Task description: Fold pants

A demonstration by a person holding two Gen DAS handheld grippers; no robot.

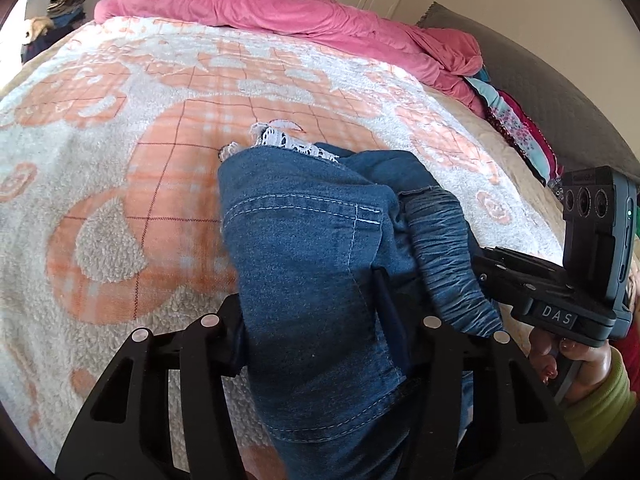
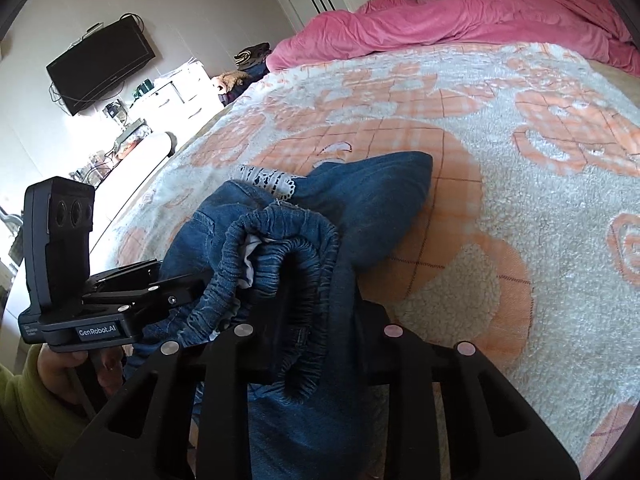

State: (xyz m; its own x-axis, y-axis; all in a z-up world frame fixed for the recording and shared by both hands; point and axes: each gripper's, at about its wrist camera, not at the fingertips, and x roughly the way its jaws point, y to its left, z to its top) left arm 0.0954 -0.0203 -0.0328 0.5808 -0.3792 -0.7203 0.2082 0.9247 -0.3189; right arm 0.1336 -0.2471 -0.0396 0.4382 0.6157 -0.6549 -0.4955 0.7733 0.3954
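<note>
— Nearest to us, what do we have between the fingers?

— Our left gripper (image 1: 316,320) has a thick fold of the blue denim pants (image 1: 304,240) between its black fingers (image 1: 390,304); they look closed on the cloth. Our right gripper (image 2: 316,316) is pinching the gathered elastic waistband (image 2: 280,248), bunched into a loop.

— And the rest of the garment?

— It sits crumpled just past both grippers on the fleecy white-and-orange patterned blanket (image 1: 180,120) covering the bed, a white lace trim (image 1: 296,142) poking out at the far edge. Beyond that lies a rumpled pink duvet (image 1: 280,8).

— How will we find it to handle?

— Soft and limp, we think, yet fairly heavy for cloth — denim sags and drags on fleece rather than sliding. The waistband is the thickest, grippiest part, so we'd judge its two ends the best holds; seams and hems hold better than the flat cloth. Not fragile, though the lace might snag.
</note>
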